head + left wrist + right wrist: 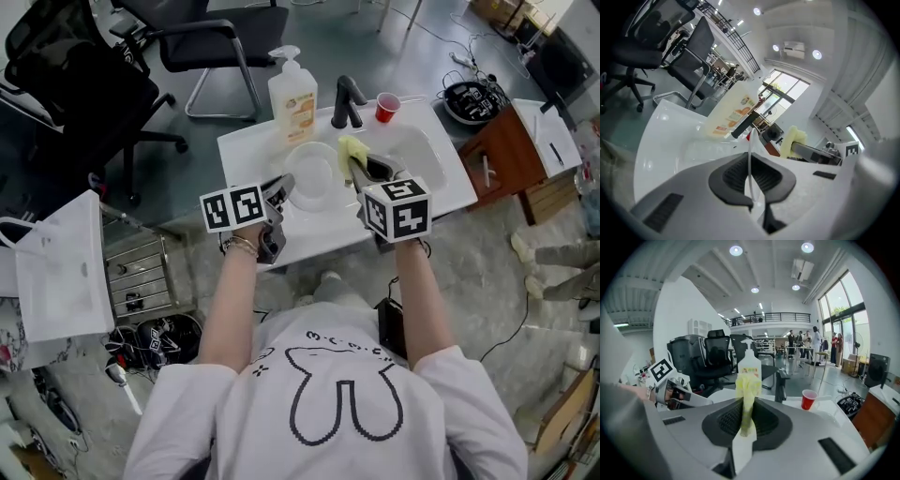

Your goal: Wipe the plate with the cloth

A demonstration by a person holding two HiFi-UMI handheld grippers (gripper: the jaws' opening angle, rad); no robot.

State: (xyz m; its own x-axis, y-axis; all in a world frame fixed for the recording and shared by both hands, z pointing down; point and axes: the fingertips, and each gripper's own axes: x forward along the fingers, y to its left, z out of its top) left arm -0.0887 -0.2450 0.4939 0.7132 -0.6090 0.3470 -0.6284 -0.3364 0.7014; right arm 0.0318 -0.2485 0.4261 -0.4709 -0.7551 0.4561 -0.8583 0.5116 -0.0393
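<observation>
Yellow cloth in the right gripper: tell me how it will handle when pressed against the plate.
The cloth is probably soft and compressible: it bunches where the right gripper pinches it. It seems light with some body, since the free tuft stands up without drooping. Against the plate it would likely squash and conform.

A soap bottle (292, 97) stands just left of the faucet (347, 101), a red cup (386, 107) just right, the plate (312, 178) in front; the basin (424, 152) front-right lies open.
</observation>
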